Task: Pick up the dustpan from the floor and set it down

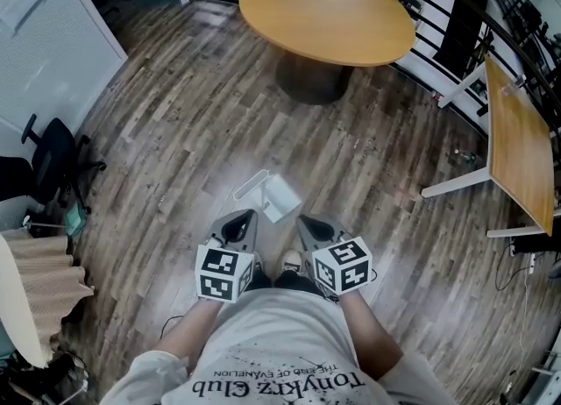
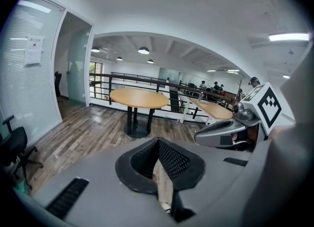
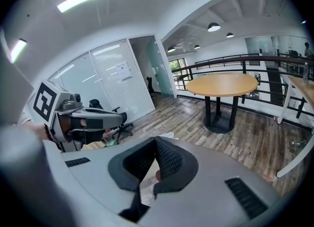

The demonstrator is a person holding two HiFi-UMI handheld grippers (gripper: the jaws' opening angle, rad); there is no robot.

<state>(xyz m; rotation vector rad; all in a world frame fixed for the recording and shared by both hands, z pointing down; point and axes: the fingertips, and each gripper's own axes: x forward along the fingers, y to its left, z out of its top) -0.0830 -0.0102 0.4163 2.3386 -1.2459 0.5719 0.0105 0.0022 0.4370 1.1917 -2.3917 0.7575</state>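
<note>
Jaws closed and empty, left gripper (image 1: 244, 216) and right gripper (image 1: 303, 218) tilt downward side by side, near dustpan (image 1: 268, 194).

The floor (image 1: 175, 131) is grey-brown wood-grain plank with a soft sheen where light falls on it, and the dustpan (image 1: 267, 195) lying there looks like smooth white plastic. The round table (image 1: 329, 13) and the desk (image 1: 517, 149) have smooth, matt wood-look tops, the desk standing on white-painted metal legs (image 1: 456, 182). The left gripper (image 1: 245, 216) and right gripper (image 1: 303, 219) have matt grey plastic shells, and their black pads (image 2: 172, 159) have a fine, dimpled, rubbery texture.
</note>
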